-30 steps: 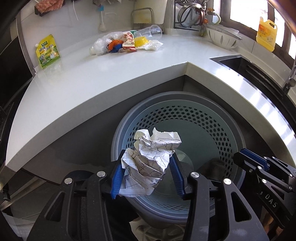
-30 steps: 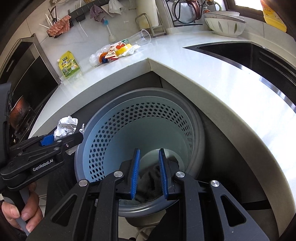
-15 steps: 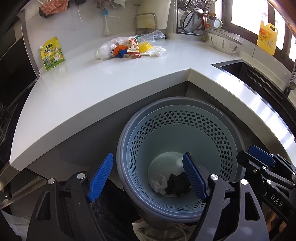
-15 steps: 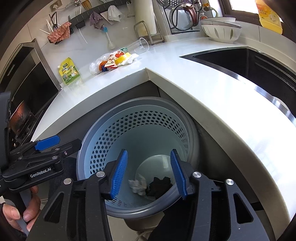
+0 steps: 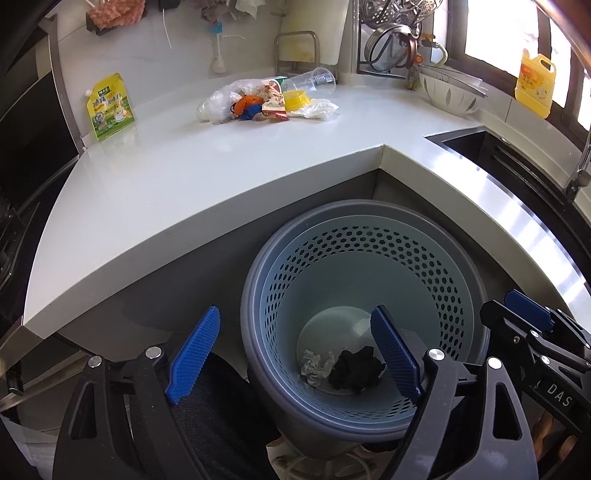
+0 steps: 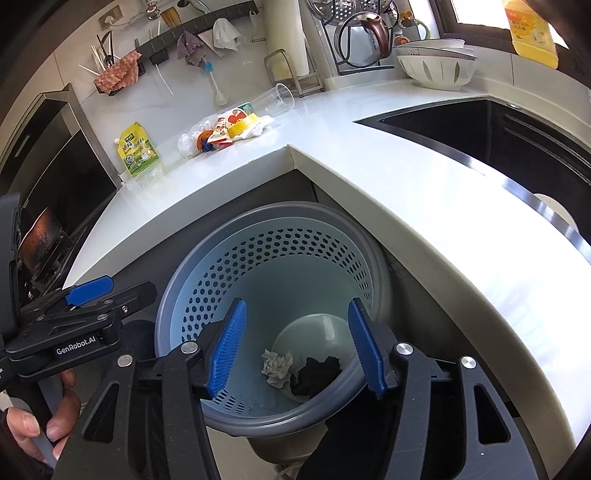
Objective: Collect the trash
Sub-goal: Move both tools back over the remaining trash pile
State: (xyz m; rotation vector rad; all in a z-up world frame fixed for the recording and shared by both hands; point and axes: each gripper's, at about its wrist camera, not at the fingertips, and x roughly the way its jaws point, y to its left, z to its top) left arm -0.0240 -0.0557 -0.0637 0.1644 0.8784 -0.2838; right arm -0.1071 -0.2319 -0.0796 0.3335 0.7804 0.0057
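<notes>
Bright daylight from far-right window (image 5: 484,33); glare on countertop (image 6: 461,206); sharp focus; strong fisheye bending at edges.

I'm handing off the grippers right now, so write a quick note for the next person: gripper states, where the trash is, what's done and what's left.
Left gripper: fingers opening, nothing between them, above the bin.
Right gripper: fingers opening, empty, also over the bin.
Done: crumpled paper and a black wad lie on the bin's bottom.
Left: the trash pile at the back of the counter, including a tipped clear plastic cup. The green pouch leans on the wall to the pile's left; whether it is trash is unclear.
</notes>
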